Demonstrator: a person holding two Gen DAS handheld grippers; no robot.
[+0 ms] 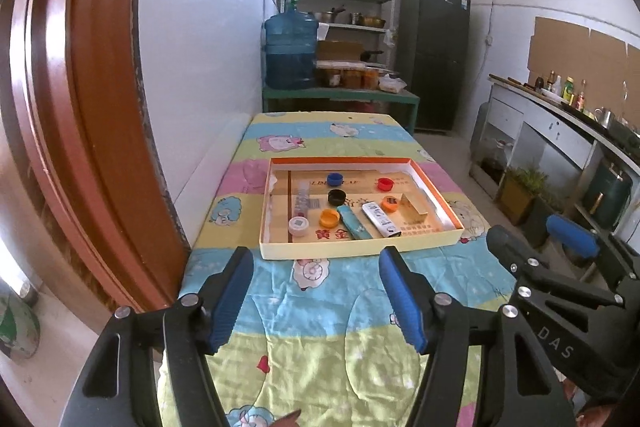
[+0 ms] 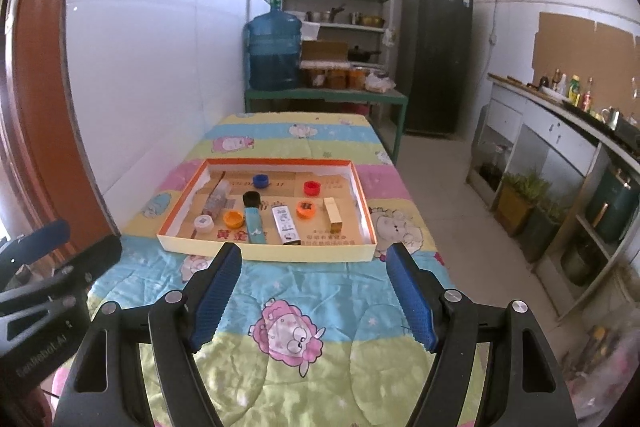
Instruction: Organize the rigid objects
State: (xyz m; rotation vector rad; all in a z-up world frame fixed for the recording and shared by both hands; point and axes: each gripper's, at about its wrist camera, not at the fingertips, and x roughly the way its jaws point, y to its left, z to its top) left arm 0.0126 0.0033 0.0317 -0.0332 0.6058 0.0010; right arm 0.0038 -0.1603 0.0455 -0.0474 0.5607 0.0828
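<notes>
On the quilt, a shallow orange-rimmed tray [image 1: 436,187] holds caps; both claws spread, empty.

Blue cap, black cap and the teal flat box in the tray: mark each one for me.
Blue cap [image 1: 334,179], left wrist view, on its top face.
Black cap [image 1: 337,196], left wrist view, on its open middle.
Teal flat box [image 2: 255,225], right wrist view, mid-length on its upper face.
</notes>
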